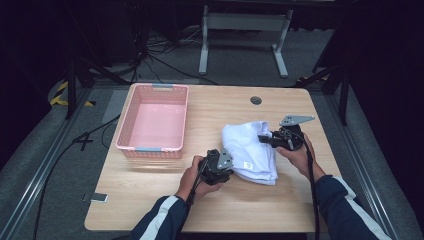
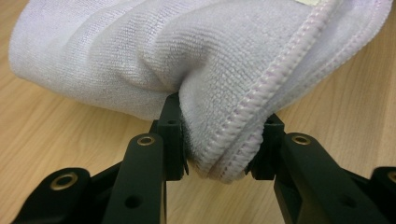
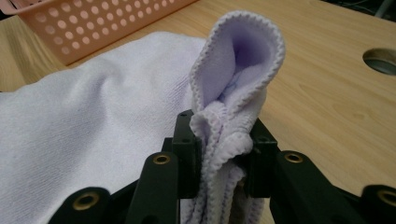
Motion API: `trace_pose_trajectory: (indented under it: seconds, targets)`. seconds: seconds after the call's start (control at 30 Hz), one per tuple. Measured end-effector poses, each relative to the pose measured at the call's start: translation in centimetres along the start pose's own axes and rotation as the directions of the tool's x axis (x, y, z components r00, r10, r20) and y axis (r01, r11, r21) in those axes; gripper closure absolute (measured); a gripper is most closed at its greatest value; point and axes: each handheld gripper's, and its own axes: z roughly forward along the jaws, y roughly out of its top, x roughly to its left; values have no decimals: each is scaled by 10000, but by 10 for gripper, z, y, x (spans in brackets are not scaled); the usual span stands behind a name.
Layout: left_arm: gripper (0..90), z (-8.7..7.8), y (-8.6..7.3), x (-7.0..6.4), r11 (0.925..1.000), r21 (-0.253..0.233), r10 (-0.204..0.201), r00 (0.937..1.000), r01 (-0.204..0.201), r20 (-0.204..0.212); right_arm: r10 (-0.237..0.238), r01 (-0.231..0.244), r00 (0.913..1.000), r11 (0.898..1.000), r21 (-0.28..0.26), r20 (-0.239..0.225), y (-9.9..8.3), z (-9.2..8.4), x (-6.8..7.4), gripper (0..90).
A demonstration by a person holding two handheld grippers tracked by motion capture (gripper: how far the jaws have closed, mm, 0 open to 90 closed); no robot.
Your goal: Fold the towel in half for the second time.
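One white towel [image 1: 251, 150], one pink basket [image 1: 154, 121] and two grippers are on view. In the high view the towel lies bunched right of centre on the wooden table [image 1: 150, 200], with the basket to its left, apart from it, in the upper left part of the tabletop.

The left gripper [image 1: 227, 170] sits at the towel's lower left edge; in the left gripper view its jaws are clamped on a stitched hem of the towel [image 2: 224, 140], the fold bulging between the pads at the lower centre of the frame while the rest of the cloth spreads across the top. The right gripper [image 1: 264, 140] meets the towel's upper right side; in the right gripper view its jaws pinch a gathered corner of the towel [image 3: 224, 135], which stands up in a loop above the pads at centre frame, the remaining cloth lying to the left.

The table is light wood with a round cable hole [image 1: 256, 100] near its far edge. Around it is grey carpeted floor with cables, a white table frame [image 1: 245, 35] behind, and dark surroundings
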Motion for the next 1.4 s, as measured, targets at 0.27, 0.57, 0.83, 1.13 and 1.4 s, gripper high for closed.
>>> trace_pose_trajectory:
  seconds: [0.27, 0.57, 0.83, 1.13, 1.4]
  targets:
    - [648, -20, -6, 13, 9994, -221, -282, 9985, 272, -473, -326, 324, 9994, 9994, -122, -131, 20, 13, 10, 707]
    - [649, -41, -14, 26, 9979, -349, -583, 9937, 552, -959, -646, 640, 9975, 9977, -222, -289, 44, 28, 22, 707]
    - [650, -53, -19, 33, 9945, -648, -907, 9873, 828, -1308, -838, 827, 9958, 9961, -314, -371, 61, 39, 30, 707]
    - [649, -71, -22, 44, 9915, -857, -1110, 9790, 975, -1712, -934, 913, 9945, 9948, -456, -474, 78, 48, 36, 706]
    - [649, -96, -29, 59, 9898, -1042, -1182, 9678, 970, -2224, -1010, 962, 9923, 9931, -673, -716, 101, 61, 46, 706]
